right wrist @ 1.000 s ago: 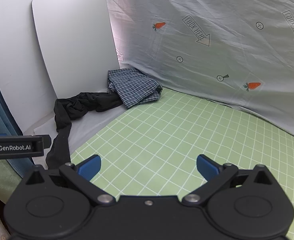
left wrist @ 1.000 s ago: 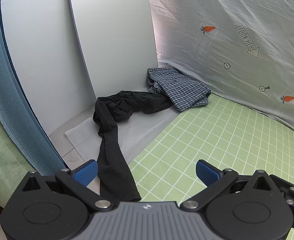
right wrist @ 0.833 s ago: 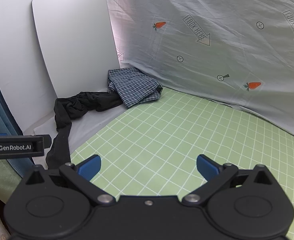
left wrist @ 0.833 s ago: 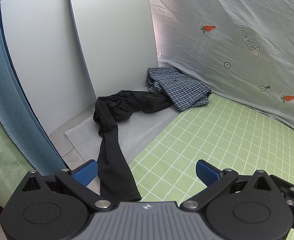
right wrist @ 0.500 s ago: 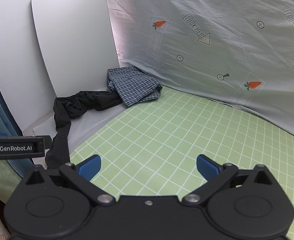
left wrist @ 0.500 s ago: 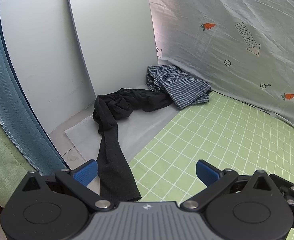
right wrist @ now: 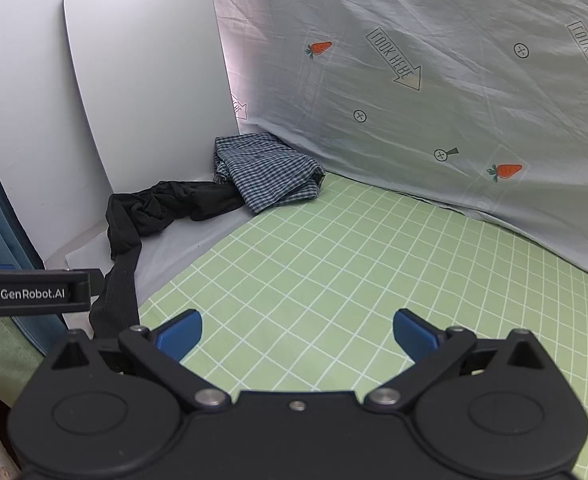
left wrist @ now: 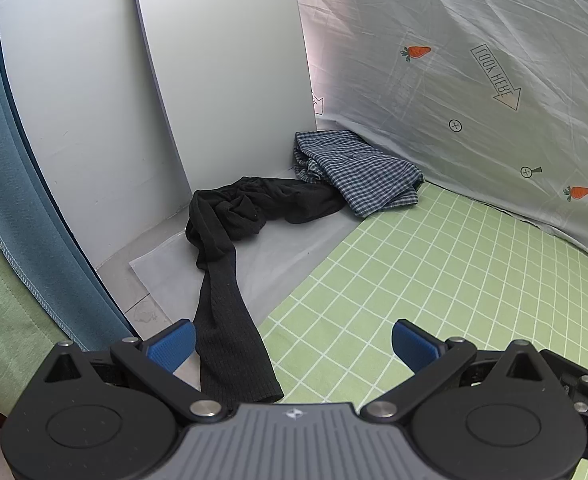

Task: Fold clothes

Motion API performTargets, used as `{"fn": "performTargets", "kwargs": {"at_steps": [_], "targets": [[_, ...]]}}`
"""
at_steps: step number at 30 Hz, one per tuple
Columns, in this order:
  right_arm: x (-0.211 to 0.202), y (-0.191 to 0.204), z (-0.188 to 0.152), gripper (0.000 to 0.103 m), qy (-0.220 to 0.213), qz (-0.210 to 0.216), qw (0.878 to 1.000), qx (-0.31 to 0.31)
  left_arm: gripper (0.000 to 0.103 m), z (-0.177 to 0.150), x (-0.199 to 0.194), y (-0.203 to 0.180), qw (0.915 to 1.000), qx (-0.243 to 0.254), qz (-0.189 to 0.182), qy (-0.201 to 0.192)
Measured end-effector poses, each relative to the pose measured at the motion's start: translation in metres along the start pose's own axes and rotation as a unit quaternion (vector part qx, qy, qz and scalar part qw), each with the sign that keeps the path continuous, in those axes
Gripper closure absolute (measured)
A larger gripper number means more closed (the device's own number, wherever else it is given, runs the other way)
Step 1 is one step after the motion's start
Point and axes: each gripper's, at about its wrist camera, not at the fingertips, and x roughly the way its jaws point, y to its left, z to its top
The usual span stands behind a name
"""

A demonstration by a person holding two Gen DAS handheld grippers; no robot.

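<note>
A black ribbed garment (left wrist: 230, 280) lies crumpled on the table, one long leg stretching toward me; it also shows in the right wrist view (right wrist: 150, 208). A blue-and-white checked garment (left wrist: 357, 172) lies bunched in the far corner, also in the right wrist view (right wrist: 266, 172). My left gripper (left wrist: 294, 344) is open and empty, just above the near end of the black garment. My right gripper (right wrist: 297, 332) is open and empty over the green grid mat (right wrist: 333, 272), to the right of the black garment.
White panels (left wrist: 222, 72) lean at the back left. A pale sheet printed with carrots and arrows (right wrist: 413, 80) hangs behind the mat. A translucent plastic sheet (left wrist: 262, 256) lies under the clothes. A blue curtain (left wrist: 22, 200) hangs at the left edge.
Both grippers have crept slightly forward toward the clothes. The clothes have not moved and both grippers stay open.
</note>
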Motion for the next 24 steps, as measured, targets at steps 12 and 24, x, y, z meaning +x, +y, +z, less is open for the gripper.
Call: {"fn": "performTargets", "kwargs": {"at_steps": [12, 24], "targets": [[-0.0008, 0.0005, 0.0004, 0.000, -0.002, -0.001, 1.000, -0.003, 0.000, 0.0001, -0.0003, -0.0010, 1.0000, 0.005, 0.002, 0.001], [0.0007, 0.0034, -0.0002, 0.000, 0.000, -0.003, 1.000, 0.001, 0.000, -0.0006, 0.0016, 0.0002, 1.0000, 0.005, 0.001, 0.001]]}}
